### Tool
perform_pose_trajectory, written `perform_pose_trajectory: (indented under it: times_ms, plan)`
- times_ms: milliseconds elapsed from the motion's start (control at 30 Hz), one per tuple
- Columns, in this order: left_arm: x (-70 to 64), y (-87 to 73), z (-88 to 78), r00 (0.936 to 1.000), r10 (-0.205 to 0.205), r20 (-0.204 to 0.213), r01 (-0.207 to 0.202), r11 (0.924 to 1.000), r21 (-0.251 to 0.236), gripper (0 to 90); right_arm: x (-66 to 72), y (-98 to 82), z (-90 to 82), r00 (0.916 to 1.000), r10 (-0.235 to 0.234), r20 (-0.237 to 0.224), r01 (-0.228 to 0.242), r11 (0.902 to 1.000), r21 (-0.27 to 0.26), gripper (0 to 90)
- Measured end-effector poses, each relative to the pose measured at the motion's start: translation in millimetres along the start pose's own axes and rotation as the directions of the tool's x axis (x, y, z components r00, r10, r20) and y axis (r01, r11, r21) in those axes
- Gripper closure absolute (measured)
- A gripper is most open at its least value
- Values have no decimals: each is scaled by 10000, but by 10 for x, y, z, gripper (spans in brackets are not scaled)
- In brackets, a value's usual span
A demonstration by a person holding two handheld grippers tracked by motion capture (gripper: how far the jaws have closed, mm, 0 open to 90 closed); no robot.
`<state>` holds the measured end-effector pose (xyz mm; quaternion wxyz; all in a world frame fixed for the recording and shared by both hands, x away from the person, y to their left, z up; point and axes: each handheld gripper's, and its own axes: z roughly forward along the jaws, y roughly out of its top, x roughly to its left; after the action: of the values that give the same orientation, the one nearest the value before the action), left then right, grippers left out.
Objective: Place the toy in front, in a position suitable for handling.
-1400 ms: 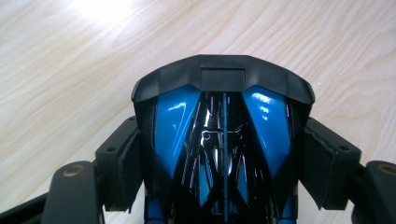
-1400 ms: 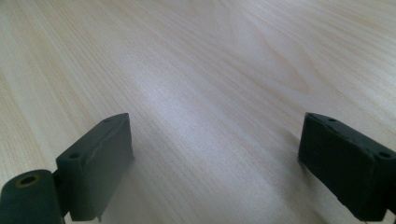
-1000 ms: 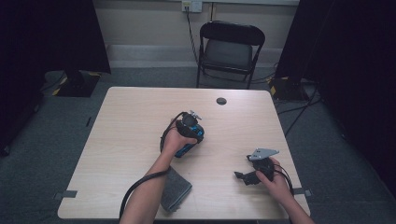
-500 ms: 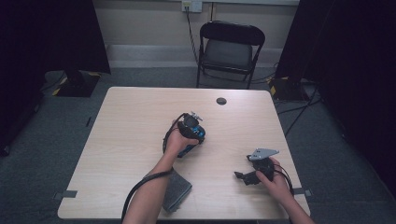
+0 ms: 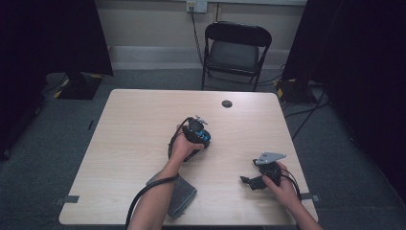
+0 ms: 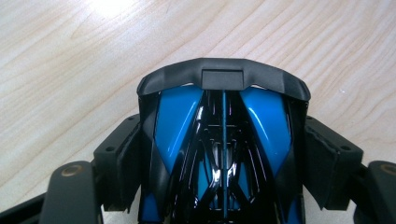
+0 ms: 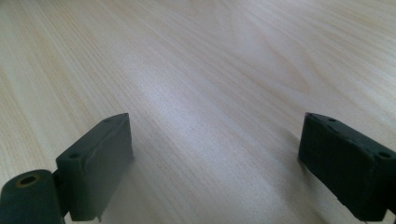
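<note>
My left gripper point(image 5: 196, 132) hangs over the middle of the pale wooden table point(image 5: 134, 124), pointing down. It is shut on a glossy blue and black object point(image 6: 261, 116) with a black rim at its far end, shaped like a small toy car body. Both pads point(image 6: 125, 161) press on the object's sides. A blue patch of the object point(image 5: 205, 139) peeks out beside the hand in the high view. My right gripper point(image 5: 246, 182) rests low near the table's front right, jaws pointing left. In the right gripper view it point(image 7: 215, 163) is open, with bare wood between its fingers point(image 7: 100, 163).
A grey folded cloth point(image 5: 178, 194) lies near the front edge under the left forearm. A small black disc point(image 5: 227, 103) sits near the table's far edge. A black folding chair point(image 5: 235, 48) stands beyond the table. Dark curtains flank the room.
</note>
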<state>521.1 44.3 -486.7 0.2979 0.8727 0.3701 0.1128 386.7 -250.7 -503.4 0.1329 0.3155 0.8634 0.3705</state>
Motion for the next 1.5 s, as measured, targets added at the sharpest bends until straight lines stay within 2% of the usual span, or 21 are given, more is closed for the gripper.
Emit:
perform_pose_trajectory:
  times_ms: [467,667,867,1033,1167,1267,1500]
  plan:
    - [3,-3,-6,9998,-180,22,180,9998,59,238,0,0,0,10000,-1,0,1,10000,-1,92]
    - [21,-3,-16,9990,-434,46,433,9989,188,208,0,0,0,10000,1,0,-1,10000,0,92]
    - [37,-15,-55,9991,-415,71,413,9988,245,175,0,0,0,10000,-4,-1,4,10000,-3,92]
    - [60,-14,-169,9970,-705,328,711,9973,-163,164,0,0,0,10000,0,-2,0,10000,0,92]
    - [70,-24,-270,9965,-766,326,779,9962,-395,164,0,0,0,10000,1,-2,-1,10000,0,92]
    - [75,-44,-332,9964,-752,397,768,9962,-401,164,0,0,0,10000,6,-1,-6,10000,1,92]
    - [108,-167,-560,9963,-611,597,657,9948,-776,165,-2,2,2,10000,-6,14,6,10000,19,86]
